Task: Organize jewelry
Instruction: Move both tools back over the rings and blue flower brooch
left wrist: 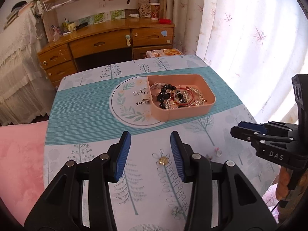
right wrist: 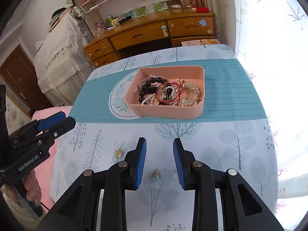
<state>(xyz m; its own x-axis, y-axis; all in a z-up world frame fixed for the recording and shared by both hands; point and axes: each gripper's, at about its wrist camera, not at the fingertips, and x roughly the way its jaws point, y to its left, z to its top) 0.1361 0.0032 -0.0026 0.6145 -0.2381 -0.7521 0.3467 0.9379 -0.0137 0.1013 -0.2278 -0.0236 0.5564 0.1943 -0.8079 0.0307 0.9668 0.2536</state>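
Tablecloth (right wrist: pixel 240 154): small gold charm (right wrist: pixel 155 173) between open right tool (right wrist: pixel 159 165) pads.

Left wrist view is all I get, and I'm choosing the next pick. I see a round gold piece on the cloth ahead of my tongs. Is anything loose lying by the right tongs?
Observer: Yes, a small spiky gold piece lies on the tablecloth, lined up between the right tongs.
Operator: Are those tongs open?
Observer: Open and holding nothing.
Operator: Could they also reach the round gold piece straight ahead?
Observer: Probably not. The round gold piece lies off to their left, outside the fingers.
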